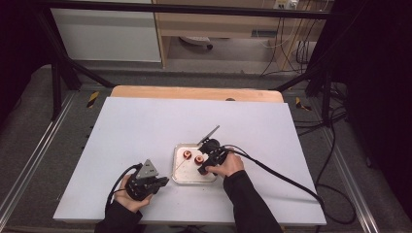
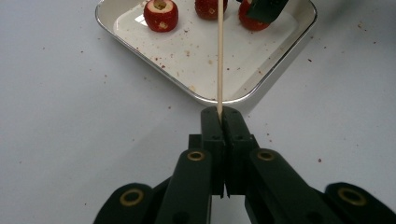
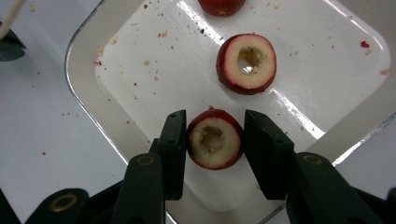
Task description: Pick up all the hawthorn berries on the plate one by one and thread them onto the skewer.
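Two grippers: left gripper (image 2: 219, 114) clamps a wooden skewer (image 2: 220, 56) aimed at the tray (image 3: 84, 98); right gripper (image 3: 212, 140), jaws parted, straddles the near cored fruit (image 3: 214, 144). Off-centre closing could roll it aside.

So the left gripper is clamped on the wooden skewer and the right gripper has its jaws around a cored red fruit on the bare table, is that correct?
Not quite: the fruit between the right gripper jaws sits in the metal tray, not on the bare table, as the right gripper view shows. The left gripper is clamped on the skewer.
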A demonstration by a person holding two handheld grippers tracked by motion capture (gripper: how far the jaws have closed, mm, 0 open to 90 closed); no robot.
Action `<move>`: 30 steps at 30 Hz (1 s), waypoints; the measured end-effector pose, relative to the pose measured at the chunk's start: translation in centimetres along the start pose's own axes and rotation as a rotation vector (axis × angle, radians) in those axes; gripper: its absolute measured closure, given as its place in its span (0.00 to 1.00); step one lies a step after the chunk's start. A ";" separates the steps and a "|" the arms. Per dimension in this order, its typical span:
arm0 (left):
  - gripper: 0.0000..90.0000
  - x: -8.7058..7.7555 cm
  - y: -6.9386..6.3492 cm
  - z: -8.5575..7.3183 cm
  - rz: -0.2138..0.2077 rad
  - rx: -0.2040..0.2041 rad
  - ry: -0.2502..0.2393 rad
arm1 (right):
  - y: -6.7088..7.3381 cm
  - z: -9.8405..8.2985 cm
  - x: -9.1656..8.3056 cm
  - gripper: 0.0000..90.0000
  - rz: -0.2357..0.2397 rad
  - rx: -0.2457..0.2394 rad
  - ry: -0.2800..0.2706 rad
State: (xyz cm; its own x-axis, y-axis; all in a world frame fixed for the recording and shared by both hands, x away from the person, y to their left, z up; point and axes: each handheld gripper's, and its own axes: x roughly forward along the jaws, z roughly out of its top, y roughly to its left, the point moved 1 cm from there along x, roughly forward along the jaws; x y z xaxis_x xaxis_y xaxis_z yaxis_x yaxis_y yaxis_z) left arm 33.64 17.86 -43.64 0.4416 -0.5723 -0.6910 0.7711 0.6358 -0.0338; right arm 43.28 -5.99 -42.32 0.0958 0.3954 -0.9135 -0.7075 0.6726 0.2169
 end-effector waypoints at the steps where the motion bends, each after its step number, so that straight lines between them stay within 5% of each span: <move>1: 0.99 0.0 0.0 0.0 0.001 0.002 -0.002 | 0.0 0.0 -0.2 0.68 0.003 0.003 -0.009; 10: 0.99 -0.3 -0.1 0.0 0.016 -0.008 -0.024 | 0.2 -0.3 -2.7 0.68 0.000 0.039 -0.108; 21: 0.99 -0.5 -0.2 0.0 0.033 -0.039 -0.051 | -0.2 -1.2 -4.2 0.68 0.043 0.102 -0.330; 30: 0.99 -0.5 -0.5 0.0 0.044 -0.081 -0.079 | -0.8 -1.8 -4.5 0.68 0.124 0.197 -0.553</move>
State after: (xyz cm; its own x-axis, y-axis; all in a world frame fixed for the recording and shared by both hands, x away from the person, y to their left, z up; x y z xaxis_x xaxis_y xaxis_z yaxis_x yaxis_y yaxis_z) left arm 33.06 17.85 -43.25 0.5120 -0.5798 -0.6338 0.7117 0.6995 -0.0649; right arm 42.13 -9.42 -39.00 0.4079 0.7098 -0.5742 -0.5990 0.6827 0.4184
